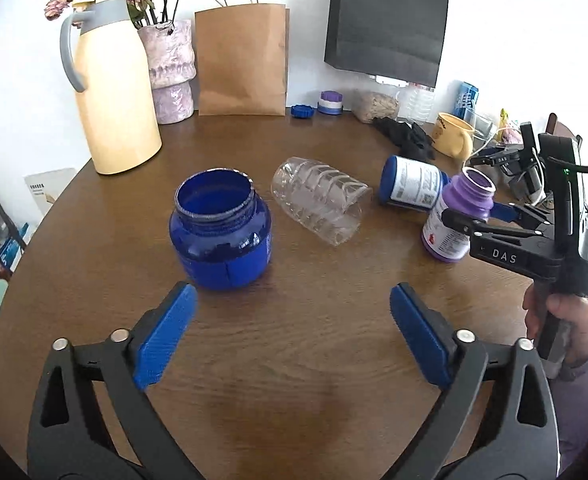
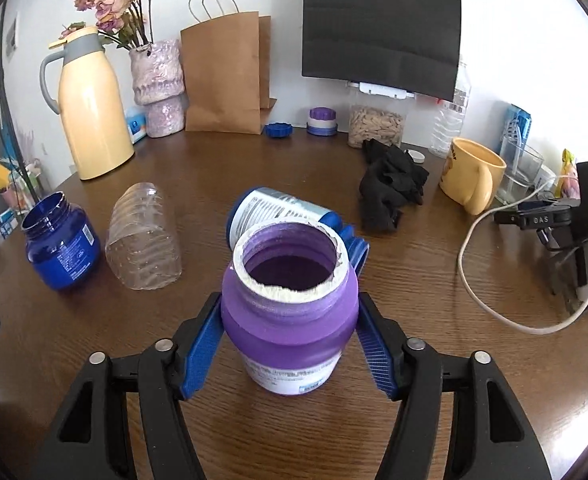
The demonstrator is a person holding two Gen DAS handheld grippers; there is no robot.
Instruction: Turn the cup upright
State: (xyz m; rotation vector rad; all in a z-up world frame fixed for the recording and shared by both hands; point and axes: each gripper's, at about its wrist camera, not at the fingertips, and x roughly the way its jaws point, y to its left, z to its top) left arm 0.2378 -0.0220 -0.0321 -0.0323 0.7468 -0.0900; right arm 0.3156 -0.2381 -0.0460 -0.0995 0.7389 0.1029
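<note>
A purple jar [image 2: 290, 316] stands upright, mouth up, on the brown table; it also shows in the left wrist view [image 1: 455, 216]. My right gripper [image 2: 290, 340] is around its body, the blue pads against its sides. A clear plastic cup [image 1: 319, 200] lies on its side mid-table, also in the right wrist view [image 2: 142, 240]. A dark blue jar [image 1: 222, 232] stands upright just ahead of my left gripper [image 1: 294, 316], which is open and empty. A blue-capped white bottle [image 1: 411, 182] lies on its side behind the purple jar.
At the back stand a cream thermos [image 1: 110, 92], a flower vase [image 1: 170, 68], a paper bag [image 1: 242, 60] and a black panel [image 1: 385, 16]. Two lids [image 2: 278, 130], a black cloth [image 2: 389, 188], a yellow mug [image 2: 471, 176], a glass and cables sit to the right.
</note>
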